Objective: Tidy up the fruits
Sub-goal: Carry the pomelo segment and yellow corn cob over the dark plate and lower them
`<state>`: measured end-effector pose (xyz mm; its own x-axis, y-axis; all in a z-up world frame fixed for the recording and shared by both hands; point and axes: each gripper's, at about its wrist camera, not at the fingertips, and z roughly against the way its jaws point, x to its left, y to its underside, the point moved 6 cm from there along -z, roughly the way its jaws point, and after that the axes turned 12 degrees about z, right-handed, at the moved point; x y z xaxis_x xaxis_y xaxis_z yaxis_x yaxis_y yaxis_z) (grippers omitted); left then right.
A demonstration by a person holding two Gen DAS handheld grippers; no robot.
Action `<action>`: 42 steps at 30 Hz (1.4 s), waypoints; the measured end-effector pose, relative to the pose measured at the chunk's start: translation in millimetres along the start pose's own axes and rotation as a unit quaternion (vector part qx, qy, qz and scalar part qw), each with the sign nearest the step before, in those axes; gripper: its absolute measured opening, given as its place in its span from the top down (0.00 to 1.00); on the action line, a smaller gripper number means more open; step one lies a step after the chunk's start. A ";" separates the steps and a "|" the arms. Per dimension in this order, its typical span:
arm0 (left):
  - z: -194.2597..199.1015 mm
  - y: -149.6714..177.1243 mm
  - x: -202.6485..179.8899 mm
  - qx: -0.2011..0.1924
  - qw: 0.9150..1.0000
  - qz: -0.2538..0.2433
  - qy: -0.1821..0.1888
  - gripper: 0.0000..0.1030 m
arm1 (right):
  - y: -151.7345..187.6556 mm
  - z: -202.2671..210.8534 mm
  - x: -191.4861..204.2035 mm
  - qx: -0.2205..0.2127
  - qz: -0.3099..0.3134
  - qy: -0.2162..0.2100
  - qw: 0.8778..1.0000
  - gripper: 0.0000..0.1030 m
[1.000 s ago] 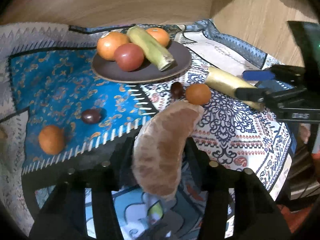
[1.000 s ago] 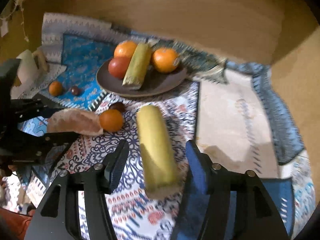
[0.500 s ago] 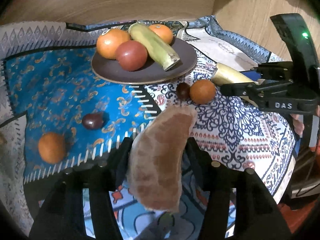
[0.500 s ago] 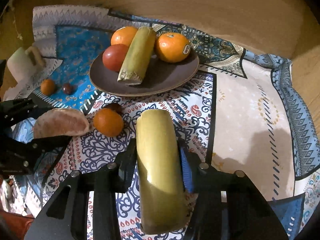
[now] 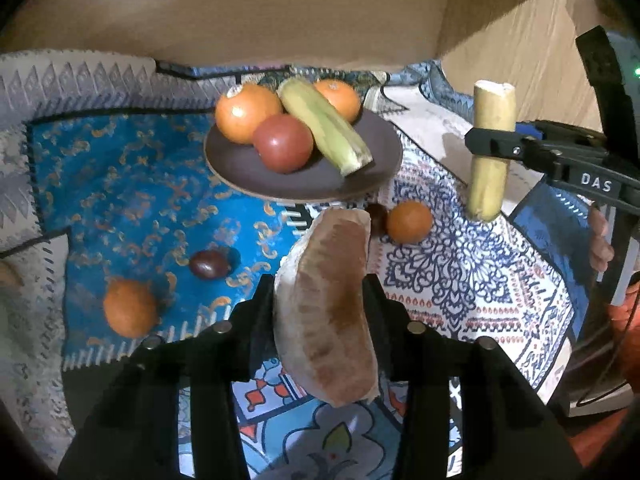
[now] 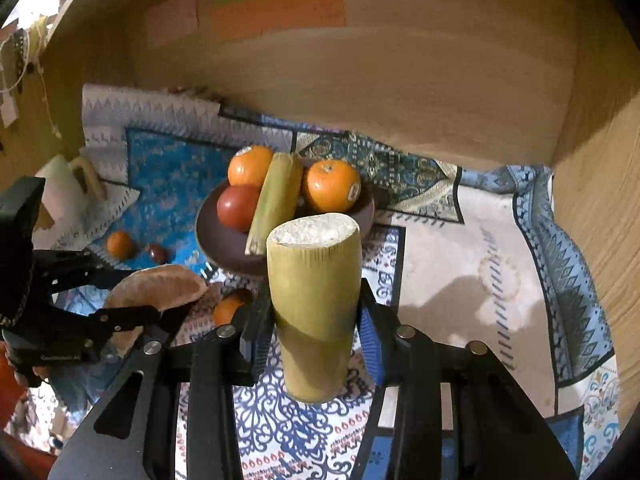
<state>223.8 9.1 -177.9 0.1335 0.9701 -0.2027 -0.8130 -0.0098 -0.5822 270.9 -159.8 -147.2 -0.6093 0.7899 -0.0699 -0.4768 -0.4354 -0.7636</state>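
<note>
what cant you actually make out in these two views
- Small dark fruit, left wrist view: mostly hidden behind the grapefruit wedge.
- Small orange, right wrist view: partly hidden by the right gripper's finger.
- Sticker on plate orange: too small to read.

Patterned blue-and-white cloth [image 6: 500, 264] covers the surface; wooden back wall [image 6: 400, 60] at 12 o'clock carries orange, green and pink paper notes [image 6: 276, 12].

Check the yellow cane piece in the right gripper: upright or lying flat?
Upright. The cane piece stands on end, clamped around its middle by the right gripper, its cut end facing up and its lower end clear of the cloth.
</note>
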 end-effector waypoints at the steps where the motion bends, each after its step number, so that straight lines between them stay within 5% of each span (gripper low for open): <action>1: 3.3 -2.4 0.1 -0.006 1.000 0.000 -0.001 0.58 | -2.7 -0.1 0.3 -0.003 0.001 0.000 1.000 0.66; 26: 9.9 -89.9 12.1 -0.095 0.995 0.021 -0.026 0.58 | -57.3 -27.5 4.8 -0.031 0.026 -0.018 0.999 0.66; 42: -39.4 -141.4 12.9 -0.080 0.996 0.036 -0.023 0.58 | -68.0 -74.6 -13.4 0.012 0.038 -0.032 0.999 0.66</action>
<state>362.8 13.5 -129.2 0.0489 0.9752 -0.2157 -0.7180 -0.1158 -0.6864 358.8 -108.6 -142.3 -0.6830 0.7253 -0.0862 -0.4419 -0.5042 -0.7420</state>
